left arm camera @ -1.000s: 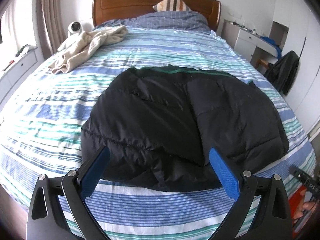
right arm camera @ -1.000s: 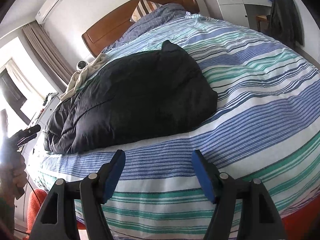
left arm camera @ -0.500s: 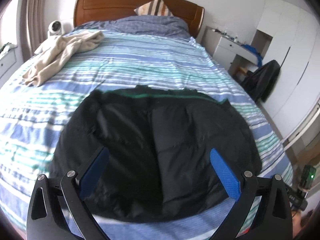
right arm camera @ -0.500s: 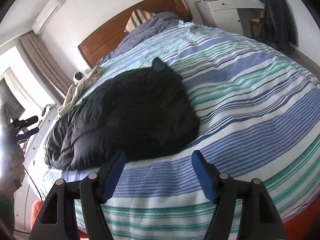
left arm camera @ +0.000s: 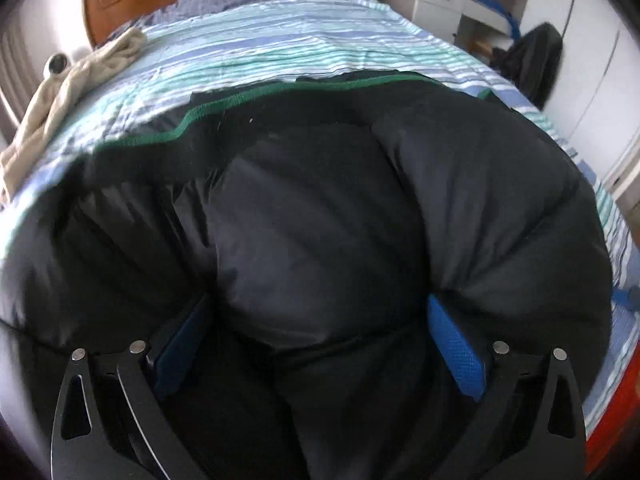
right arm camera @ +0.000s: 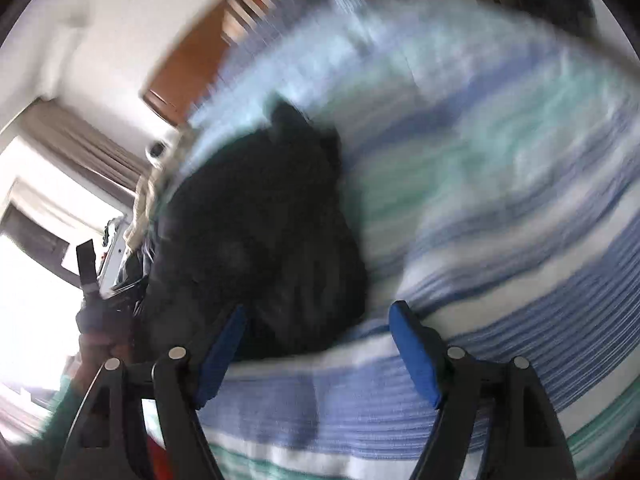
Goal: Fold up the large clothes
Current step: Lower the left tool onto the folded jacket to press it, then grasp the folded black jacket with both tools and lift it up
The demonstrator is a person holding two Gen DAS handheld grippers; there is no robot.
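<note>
The left tool (left arm camera: 316, 344) is spread wide with a fold of the black puffer jacket (left arm camera: 320, 220) bulging between its blue pads, the right tool (right arm camera: 316, 348) gapes wide at the jacket's near edge on the striped bed (right arm camera: 500, 240), wooden headboard (left arm camera: 116, 0) behind
</note>
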